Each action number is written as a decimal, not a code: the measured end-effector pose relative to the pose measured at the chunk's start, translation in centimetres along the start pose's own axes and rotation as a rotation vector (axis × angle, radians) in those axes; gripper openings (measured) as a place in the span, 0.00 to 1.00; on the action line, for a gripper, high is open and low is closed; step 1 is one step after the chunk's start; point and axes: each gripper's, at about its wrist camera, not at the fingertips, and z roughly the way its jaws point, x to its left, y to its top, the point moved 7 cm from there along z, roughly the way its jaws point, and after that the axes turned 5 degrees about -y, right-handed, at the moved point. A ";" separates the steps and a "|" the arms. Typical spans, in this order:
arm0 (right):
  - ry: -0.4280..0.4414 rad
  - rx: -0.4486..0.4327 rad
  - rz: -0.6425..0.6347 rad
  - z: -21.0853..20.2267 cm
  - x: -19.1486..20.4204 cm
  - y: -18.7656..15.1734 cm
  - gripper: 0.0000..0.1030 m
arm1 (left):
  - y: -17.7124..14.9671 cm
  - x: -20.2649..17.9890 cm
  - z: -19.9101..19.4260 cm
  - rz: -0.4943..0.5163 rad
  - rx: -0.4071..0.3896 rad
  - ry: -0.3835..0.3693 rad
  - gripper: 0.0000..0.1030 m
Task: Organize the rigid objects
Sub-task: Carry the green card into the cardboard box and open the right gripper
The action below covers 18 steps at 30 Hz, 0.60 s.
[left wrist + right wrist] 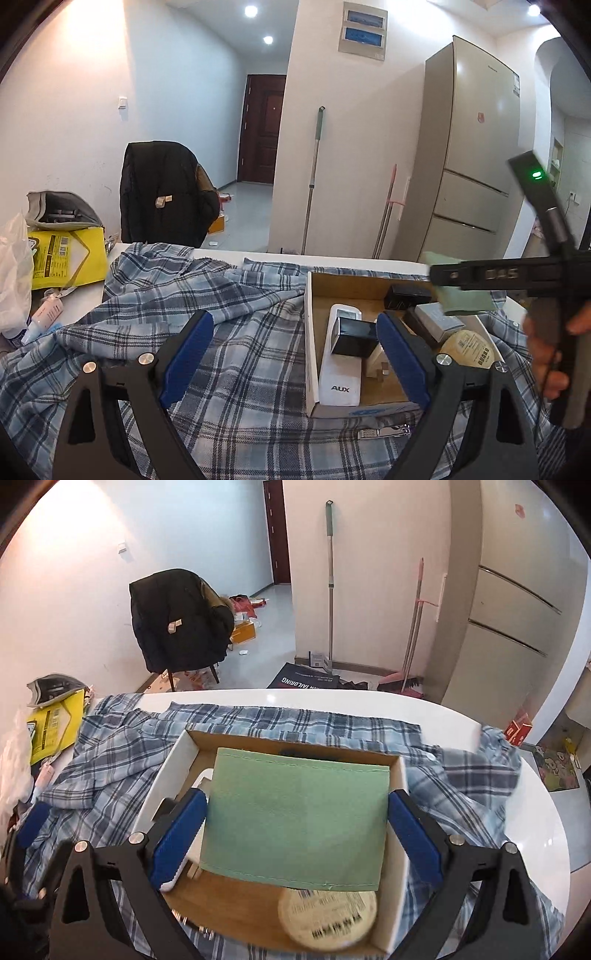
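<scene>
Green box [295,819] over the carton [181,753], drop-off step.
Right gripper [295,834] clamps the flat pale-green stitched box by its side edges, above remote [340,365], black boxes and round tin [328,915]. Next, I'd guess: lower into free space, release. Left gripper [295,358] gapes empty beside, over plaid cloth [236,369].

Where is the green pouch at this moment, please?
The green pouch is clamped in the right hand-held gripper, above the cardboard box, over the round tin.
</scene>
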 end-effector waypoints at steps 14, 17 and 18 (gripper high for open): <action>-0.020 0.031 -0.042 3.1 0.8 -0.5 0.95 | -0.3 0.2 0.4 -0.007 0.014 0.005 0.89; -0.021 0.021 -0.049 3.1 0.9 -0.4 0.95 | -0.3 0.1 0.3 -0.002 0.013 0.003 0.89; -0.021 0.017 -0.053 3.0 0.9 -0.4 0.95 | -0.3 0.1 0.3 0.000 0.011 0.003 0.89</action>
